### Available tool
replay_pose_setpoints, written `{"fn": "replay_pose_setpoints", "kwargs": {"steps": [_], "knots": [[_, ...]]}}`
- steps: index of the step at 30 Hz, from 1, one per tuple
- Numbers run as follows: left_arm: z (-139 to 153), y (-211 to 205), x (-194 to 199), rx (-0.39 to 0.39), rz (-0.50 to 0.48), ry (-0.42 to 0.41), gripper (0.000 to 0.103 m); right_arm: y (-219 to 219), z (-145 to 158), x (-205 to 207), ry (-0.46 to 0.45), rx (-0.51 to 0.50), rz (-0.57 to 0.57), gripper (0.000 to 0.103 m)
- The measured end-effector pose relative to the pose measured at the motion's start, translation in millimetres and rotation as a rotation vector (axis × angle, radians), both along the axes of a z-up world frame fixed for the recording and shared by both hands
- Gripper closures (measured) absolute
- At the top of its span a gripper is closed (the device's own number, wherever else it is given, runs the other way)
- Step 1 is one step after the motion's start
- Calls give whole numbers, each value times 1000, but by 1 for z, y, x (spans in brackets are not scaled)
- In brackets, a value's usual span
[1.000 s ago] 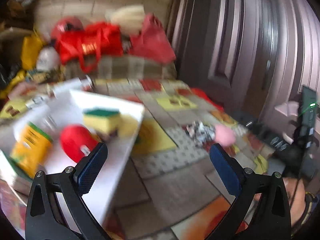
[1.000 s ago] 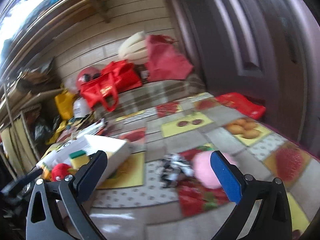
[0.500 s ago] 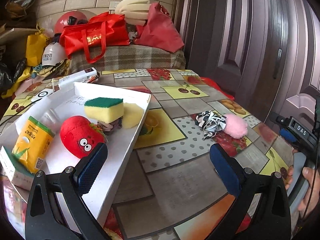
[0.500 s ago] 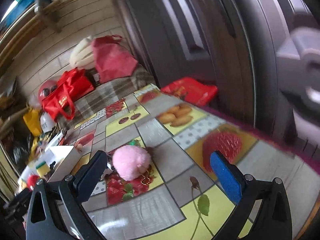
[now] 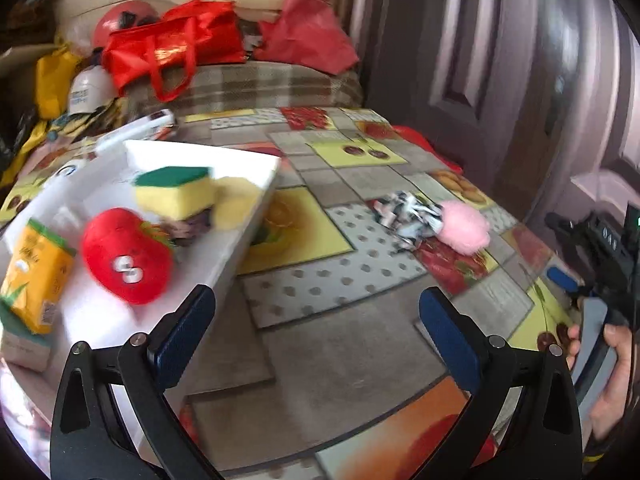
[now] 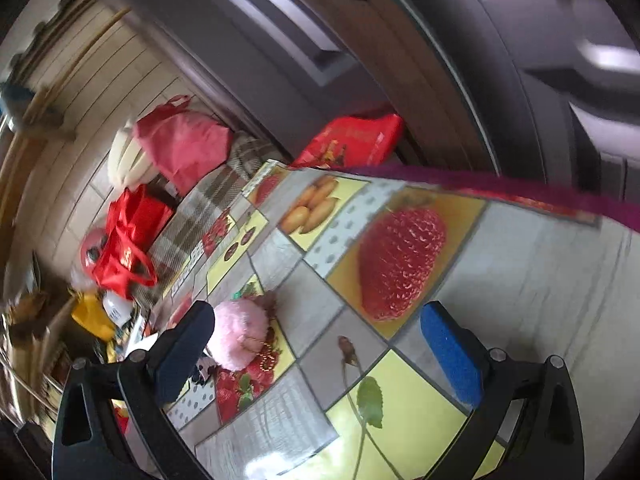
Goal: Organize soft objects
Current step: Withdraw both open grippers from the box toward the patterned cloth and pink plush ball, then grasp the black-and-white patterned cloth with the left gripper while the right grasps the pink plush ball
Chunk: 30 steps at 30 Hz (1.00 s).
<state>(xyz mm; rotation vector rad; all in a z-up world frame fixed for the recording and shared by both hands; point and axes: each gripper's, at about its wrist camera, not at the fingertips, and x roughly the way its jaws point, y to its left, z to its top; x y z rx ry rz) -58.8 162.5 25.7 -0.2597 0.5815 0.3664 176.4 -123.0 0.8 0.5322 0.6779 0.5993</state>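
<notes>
Left wrist view: left gripper [image 5: 316,312] spread wide, empty, over the fruit-print tablecloth [image 5: 320,360]. White tray [image 5: 244,224] just left holds red plush tomato [image 5: 128,256] and yellow-green sponge [image 5: 174,192]. Farther right, fluffy pink pompom [image 5: 464,226] touches a black-and-white cloth scrunchie [image 5: 408,212]. Right gripper [image 6: 316,320] also agape, empty; pompom just beside its left finger [image 6: 184,344].

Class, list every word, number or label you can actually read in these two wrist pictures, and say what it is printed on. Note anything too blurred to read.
None reads for certain.
Gold print on the red tote bag: blurred.
Print on the yellow carton in the white tray: blurred.
White characters on the black right gripper: unclear, perhaps "DAS".
Label on the white helmet: too small.
</notes>
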Motion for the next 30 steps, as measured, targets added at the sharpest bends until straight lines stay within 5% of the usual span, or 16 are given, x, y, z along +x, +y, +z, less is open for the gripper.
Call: {"fn": "replay_pose_setpoints", "kwargs": {"steps": [4,10,14,16,18,24,30], "knots": [[-5,-9,29,-16,-48,58,0,11,9,-5,-37,-40,32,0],[-16,-11,77,-23,-92,159,0,90,30,2,-214,-431,273,0],[-22,-11,84,-29,-92,195,0,132,21,9,-239,-571,434,0],[-23,-12,84,-24,-93,197,0,144,19,8,-259,-592,482,10],[-21,-14,85,-12,-100,189,0,158,15,9,-269,-626,521,48],[-9,-17,114,63,-118,118,0,145,9,17,-189,-575,561,48],[-10,-17,163,112,-183,169,5,115,9,30,-105,-451,504,49]]}}
